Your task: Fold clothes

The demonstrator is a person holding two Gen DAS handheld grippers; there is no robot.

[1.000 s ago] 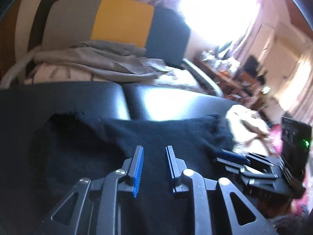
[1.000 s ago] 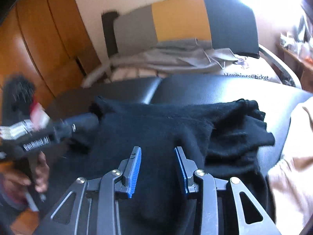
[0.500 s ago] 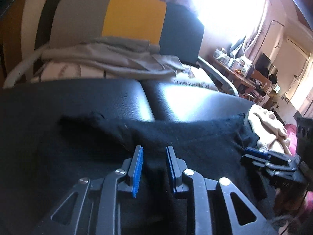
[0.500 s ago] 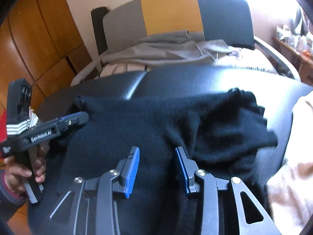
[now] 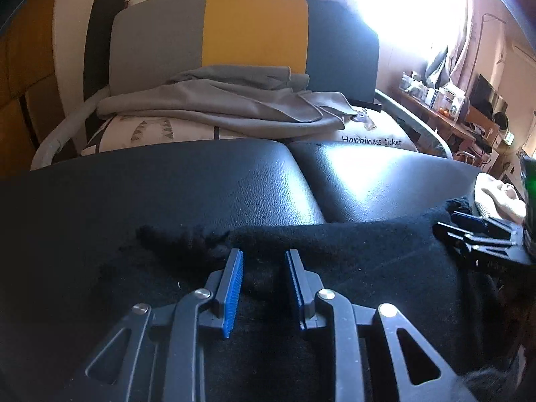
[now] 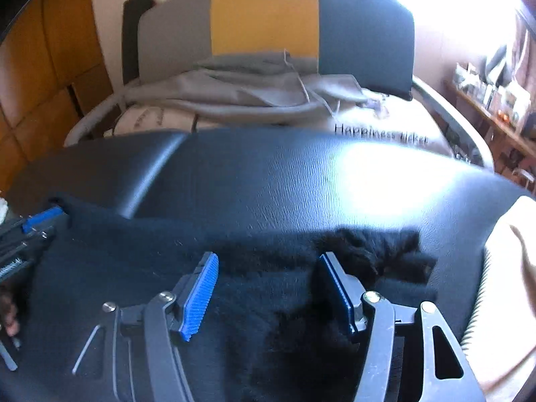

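A black knit garment (image 5: 351, 254) lies spread on a black leather surface (image 5: 234, 184); it also shows in the right wrist view (image 6: 261, 268). My left gripper (image 5: 263, 258) is low over its far edge near the left corner, jaws narrowly apart with cloth bunched between them. My right gripper (image 6: 268, 261) is open wide over the garment's far edge, beside a frayed right corner (image 6: 378, 251). The right gripper shows at the right of the left view (image 5: 475, 234); the left gripper shows at the left of the right view (image 6: 30, 231).
Behind the surface stands a chair (image 5: 234, 30) with a grey, yellow and dark back, holding grey clothes (image 5: 221, 104) on a printed cushion (image 5: 372, 134). A cream garment (image 6: 509, 268) lies at the right. A cluttered shelf (image 5: 462, 110) is at the far right.
Both grippers moved forward to the garment's far edge. The garment now lies flatter. The right gripper's jaws opened wider.
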